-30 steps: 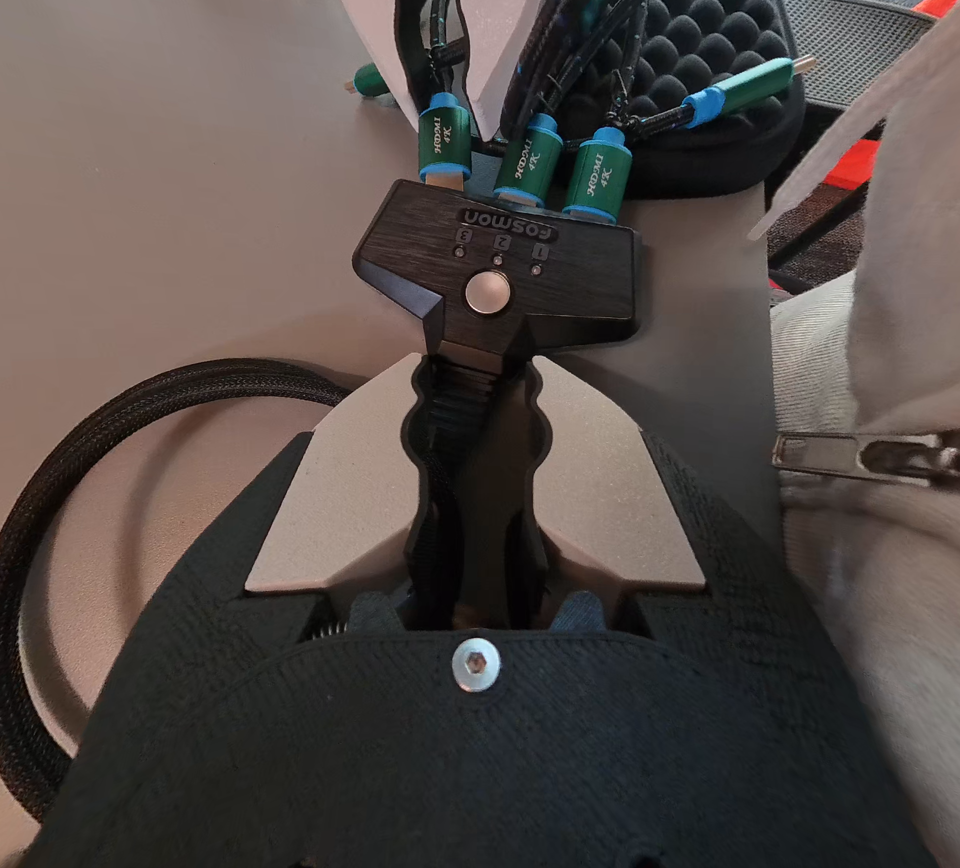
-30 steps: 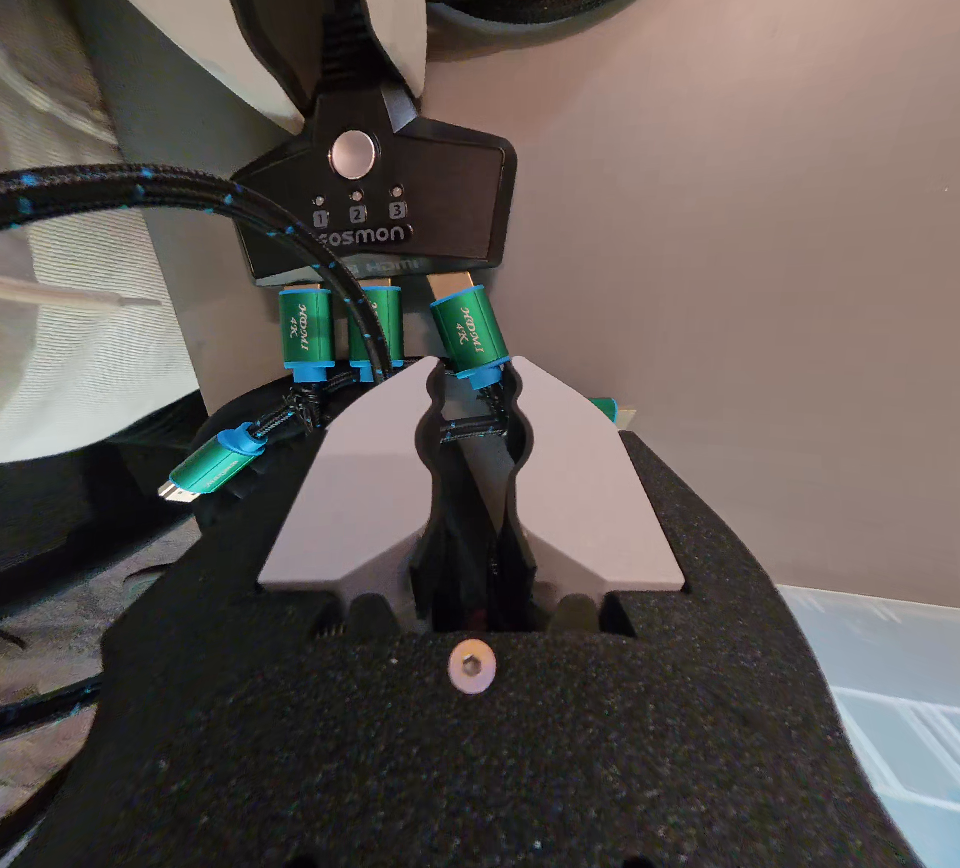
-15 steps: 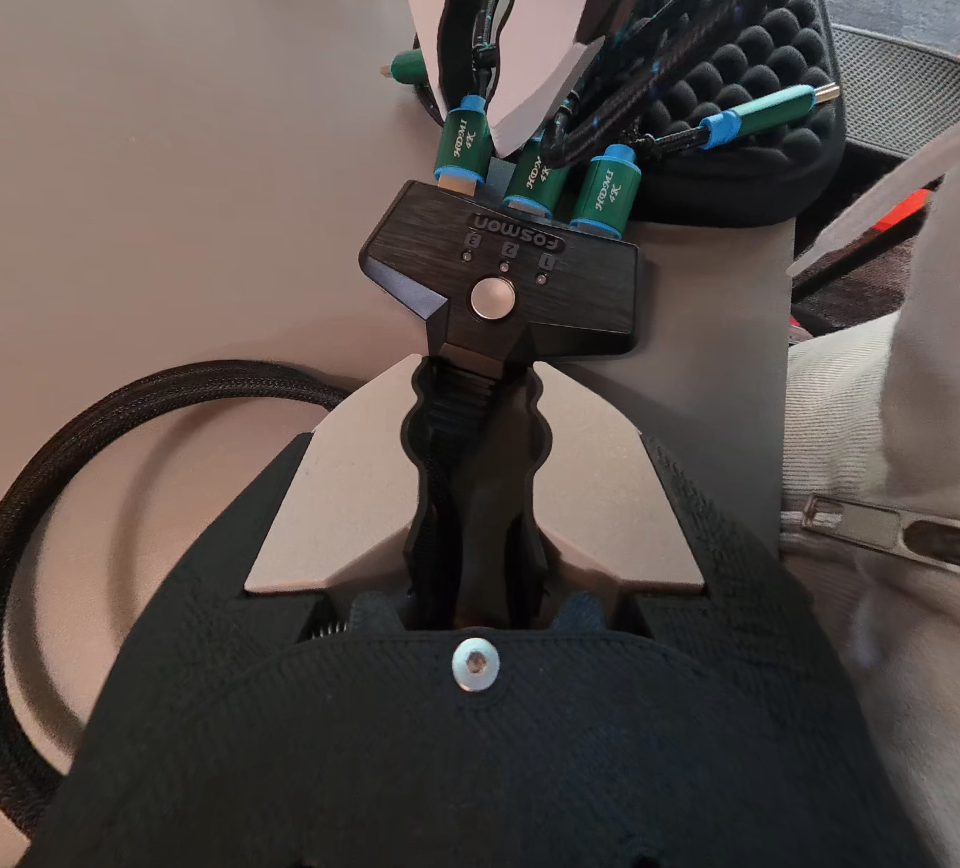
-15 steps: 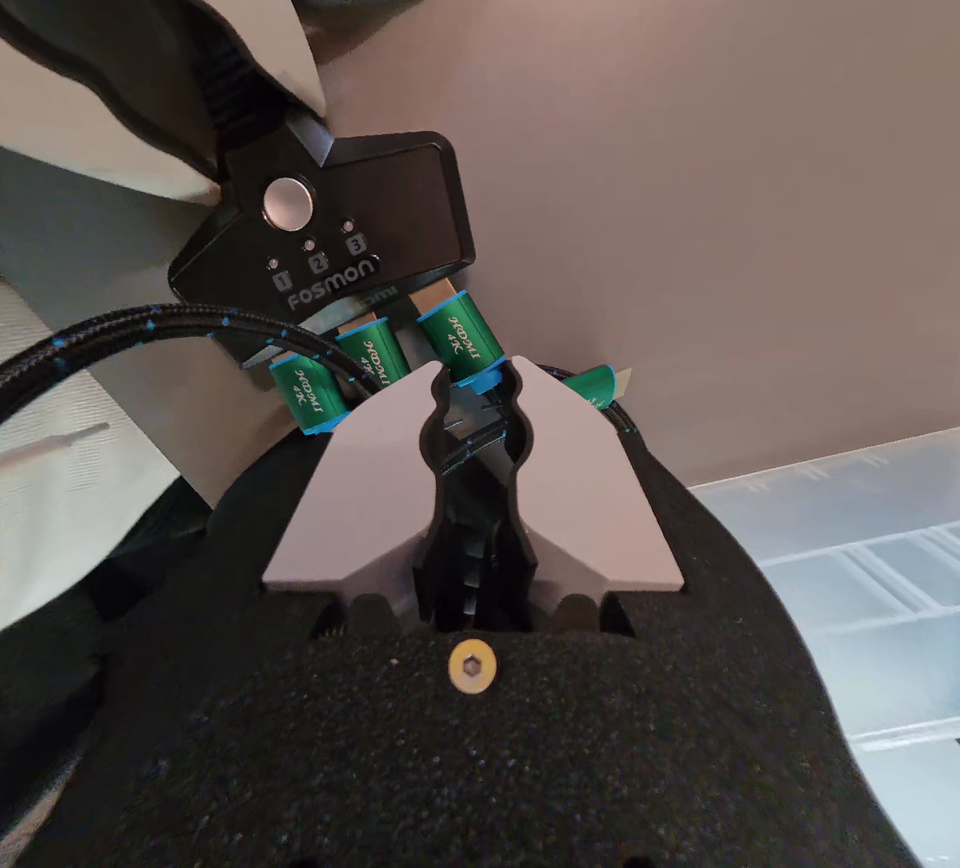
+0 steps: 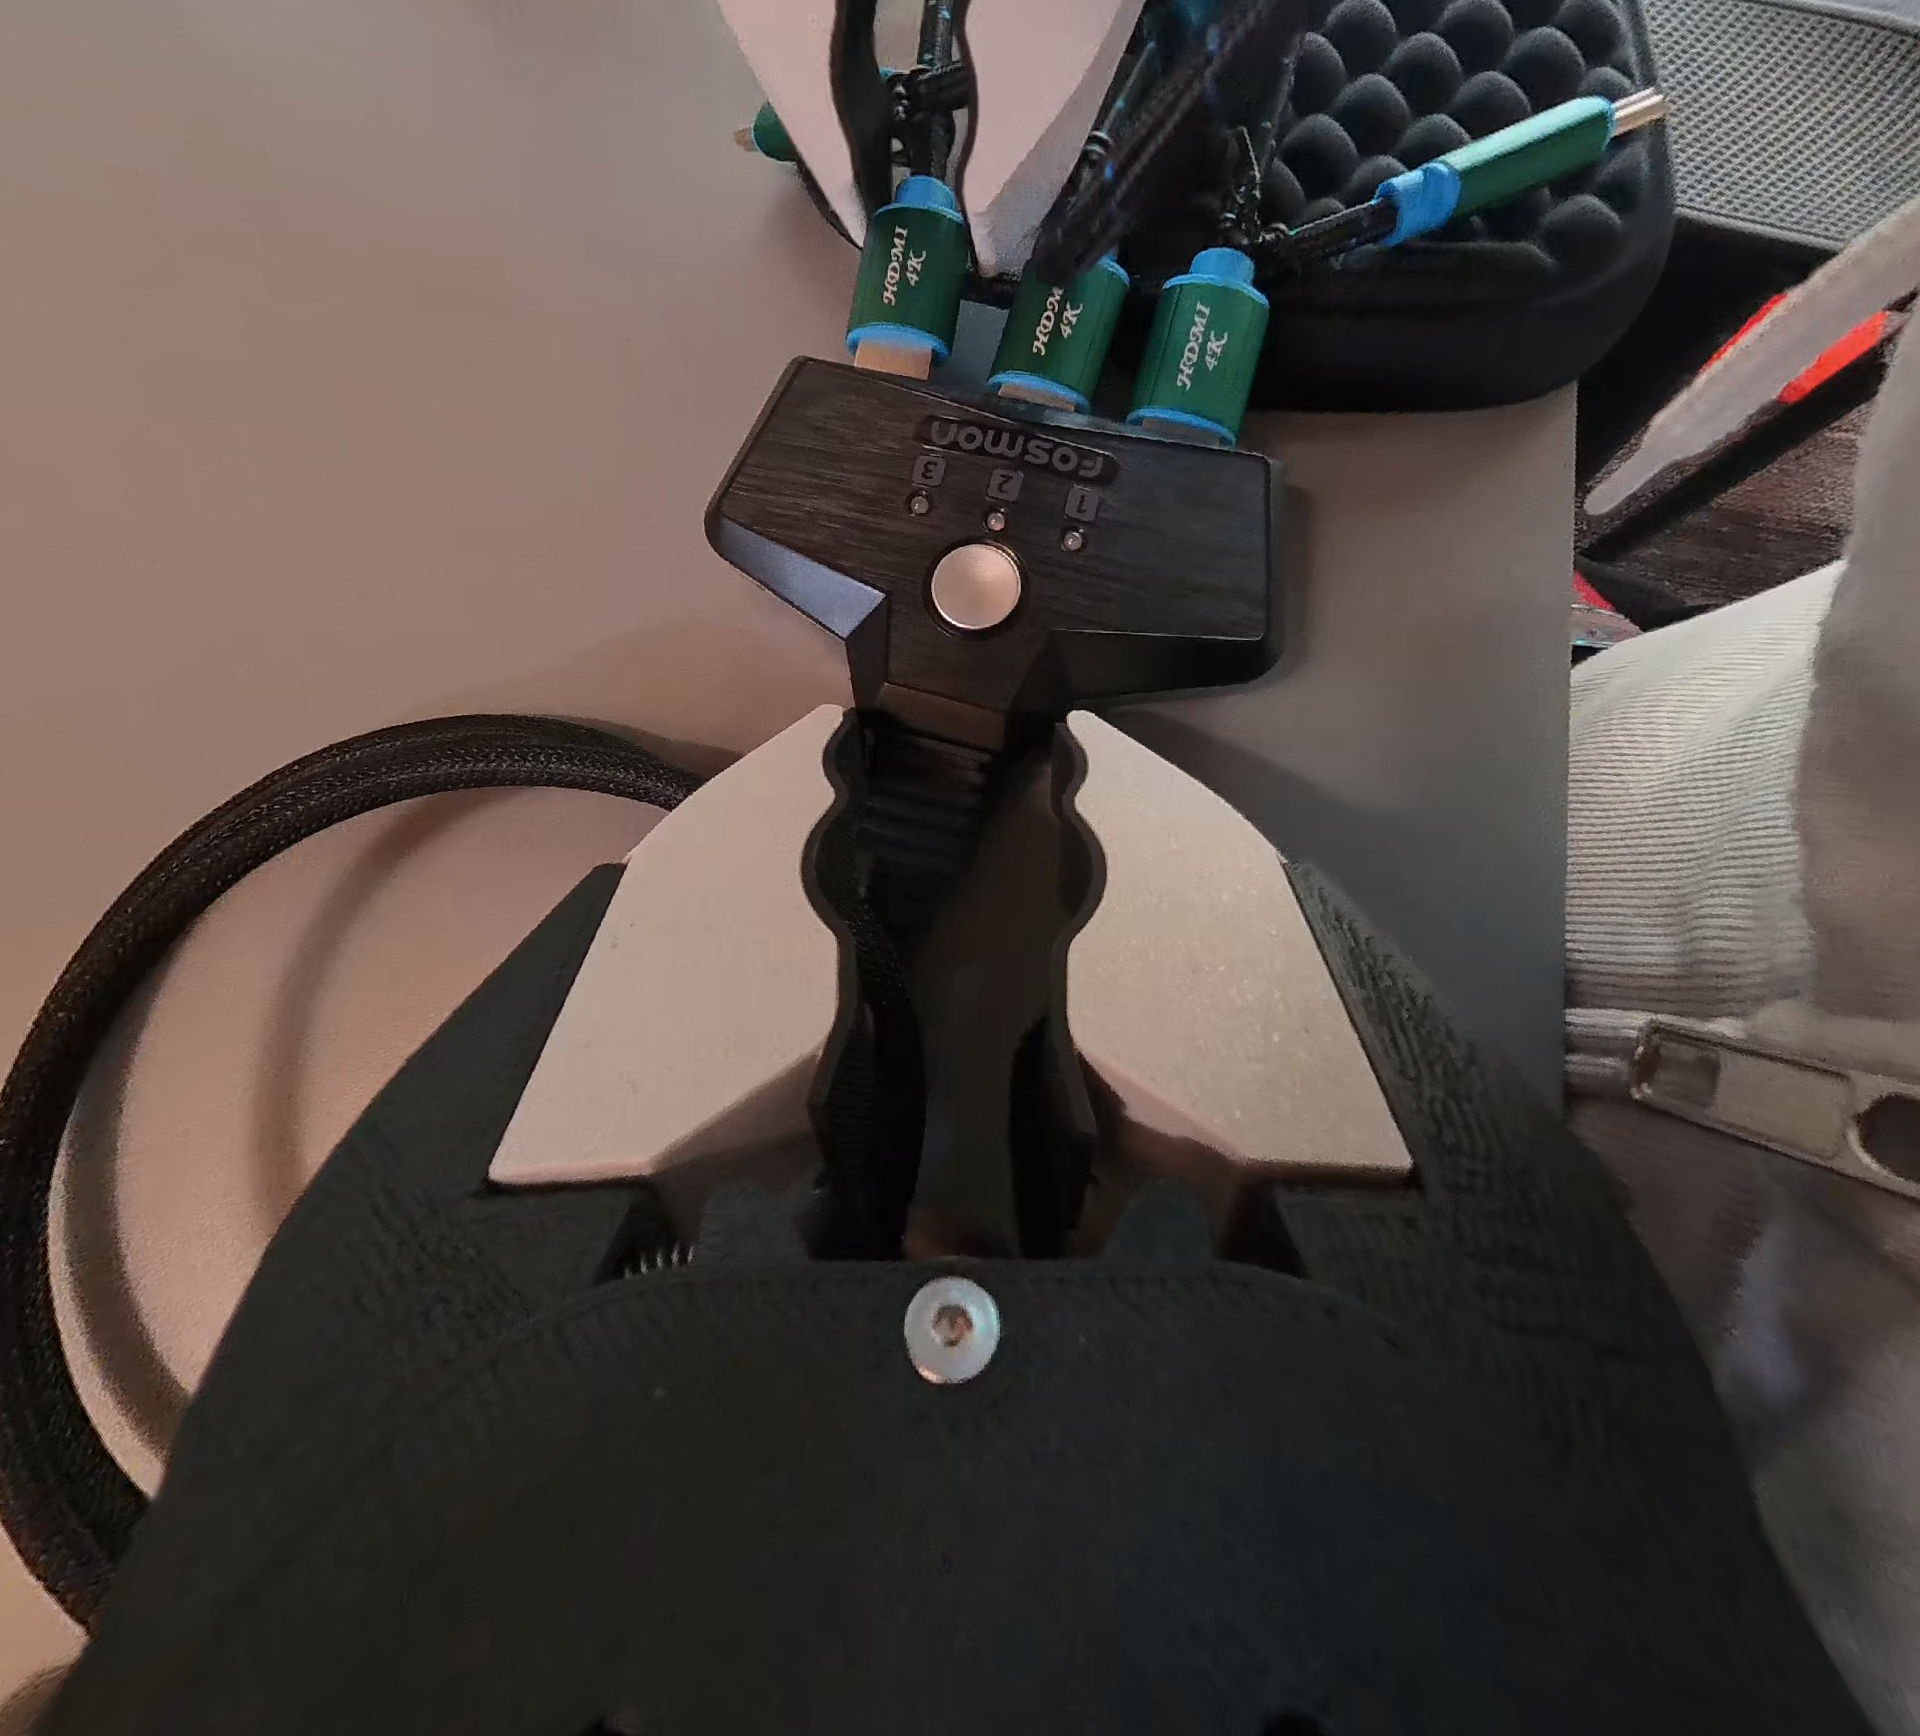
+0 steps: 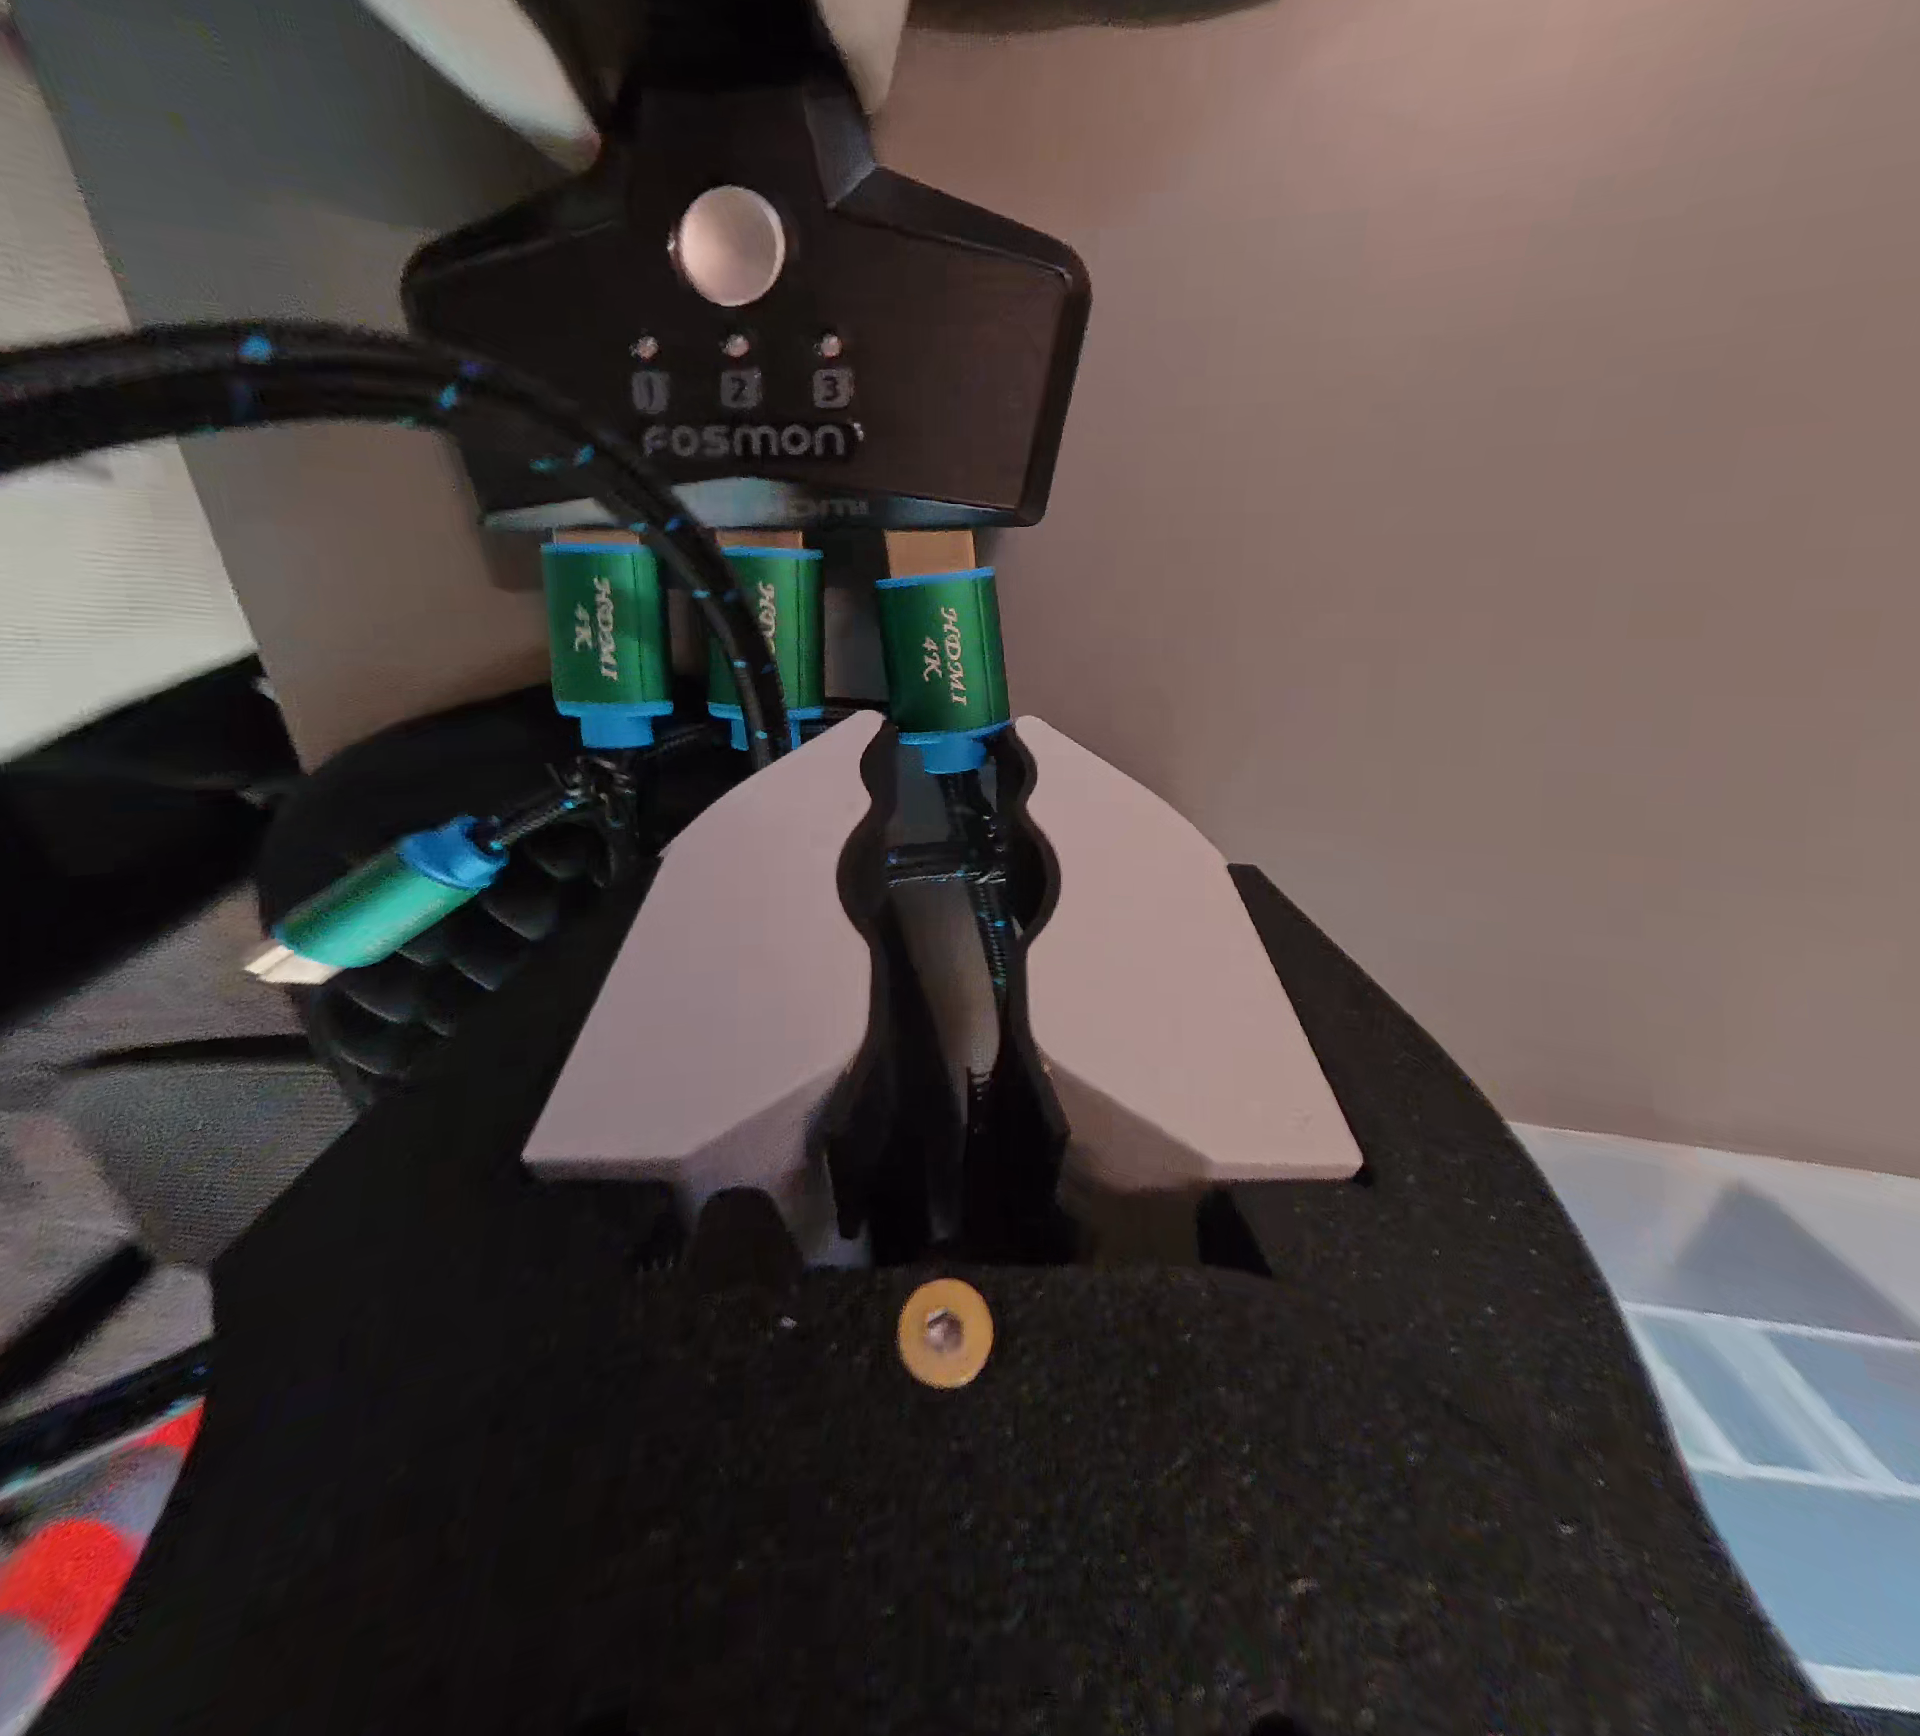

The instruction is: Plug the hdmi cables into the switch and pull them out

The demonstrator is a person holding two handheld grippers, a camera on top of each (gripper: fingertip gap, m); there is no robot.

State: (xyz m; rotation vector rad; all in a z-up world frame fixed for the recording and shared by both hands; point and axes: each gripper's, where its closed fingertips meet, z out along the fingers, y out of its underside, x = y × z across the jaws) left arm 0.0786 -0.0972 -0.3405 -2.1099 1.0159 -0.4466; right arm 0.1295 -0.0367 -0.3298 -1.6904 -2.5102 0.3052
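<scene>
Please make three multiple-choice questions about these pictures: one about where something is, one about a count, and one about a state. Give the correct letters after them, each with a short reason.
1. Where does the right tool grip?
A. the switch body
B. the cable just behind the outermost green plug
C. the loose plug

2. How many green plugs sit in the black switch?
A. one
B. two
C. three

3. How is the outermost green plug seated, compared with the other two?
A. more bare metal shows
B. deeper in
C. fully out, lying on the table

Answers:
1 B: its fingers close around the braided cable right behind that plug's blue collar.
2 C: three stand side by side in the ports; a fourth, loose plug hangs free.
3 A: a longer metal tip shows above it, while the left tool holds the switch's tail.
</scene>
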